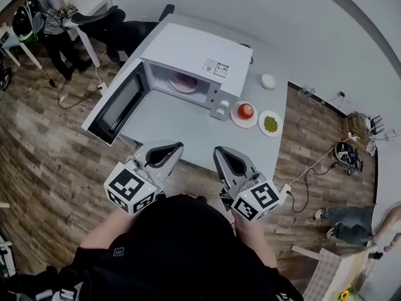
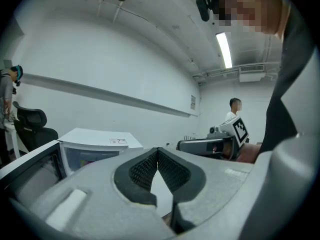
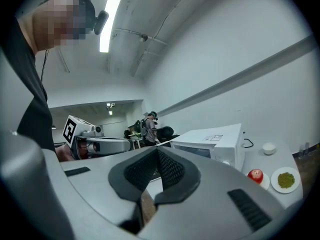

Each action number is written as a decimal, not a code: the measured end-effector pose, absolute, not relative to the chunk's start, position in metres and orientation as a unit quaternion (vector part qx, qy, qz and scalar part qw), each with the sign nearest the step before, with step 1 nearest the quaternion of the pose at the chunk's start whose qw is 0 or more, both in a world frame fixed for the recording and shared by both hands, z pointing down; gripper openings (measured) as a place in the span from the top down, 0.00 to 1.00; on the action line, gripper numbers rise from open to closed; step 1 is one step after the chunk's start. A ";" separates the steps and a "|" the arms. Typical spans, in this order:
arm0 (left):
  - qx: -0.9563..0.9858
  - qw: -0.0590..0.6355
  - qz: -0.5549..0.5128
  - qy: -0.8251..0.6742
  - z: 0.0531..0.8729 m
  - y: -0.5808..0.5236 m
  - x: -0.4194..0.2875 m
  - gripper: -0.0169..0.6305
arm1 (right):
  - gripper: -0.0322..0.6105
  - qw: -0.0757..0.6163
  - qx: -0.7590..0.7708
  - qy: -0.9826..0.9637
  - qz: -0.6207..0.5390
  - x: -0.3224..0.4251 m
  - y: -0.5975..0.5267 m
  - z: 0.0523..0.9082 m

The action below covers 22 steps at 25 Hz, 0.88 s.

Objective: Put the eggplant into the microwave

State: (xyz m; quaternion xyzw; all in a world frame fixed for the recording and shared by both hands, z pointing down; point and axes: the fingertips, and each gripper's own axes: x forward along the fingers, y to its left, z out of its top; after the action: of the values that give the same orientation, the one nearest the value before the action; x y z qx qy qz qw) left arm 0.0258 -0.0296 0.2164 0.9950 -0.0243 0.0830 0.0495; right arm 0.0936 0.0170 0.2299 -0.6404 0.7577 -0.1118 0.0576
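The white microwave (image 1: 194, 58) stands on the grey table (image 1: 175, 124) with its door (image 1: 116, 108) swung wide open to the left. Inside, a purplish thing (image 1: 182, 82) that looks like the eggplant lies on the turntable plate. My left gripper (image 1: 177, 146) and right gripper (image 1: 218, 150) hover side by side over the table's near edge, close to my body and well short of the microwave. Both are shut with nothing between the pads. In the left gripper view the pads (image 2: 158, 151) meet at the tips, and the right gripper's pads (image 3: 157, 151) do the same.
To the right of the microwave are a red apple (image 1: 245, 111) on a plate, a plate of green food (image 1: 270, 124) and a small white bowl (image 1: 268, 81). A person (image 1: 53, 8) stands at a desk far left; cables lie on the wooden floor at right.
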 end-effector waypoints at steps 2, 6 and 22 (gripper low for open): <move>0.995 0.052 0.081 -0.023 0.216 -0.033 0.024 0.96 | 0.93 0.054 -0.642 0.757 -0.108 0.091 0.013 0.227; 0.995 0.049 0.080 -0.030 0.214 -0.041 0.018 0.96 | 0.93 0.053 -0.644 0.756 -0.105 0.086 0.011 0.223; 0.994 0.055 0.084 -0.044 0.218 -0.044 0.013 0.96 | 0.93 0.046 -0.642 0.758 -0.109 0.082 0.018 0.225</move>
State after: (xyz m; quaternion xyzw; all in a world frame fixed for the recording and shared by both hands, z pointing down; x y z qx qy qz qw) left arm 0.0128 -0.0437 0.2181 0.9939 -0.0441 0.0842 0.0553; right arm 0.0823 0.0184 0.2247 -0.6418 0.7577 -0.1091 0.0456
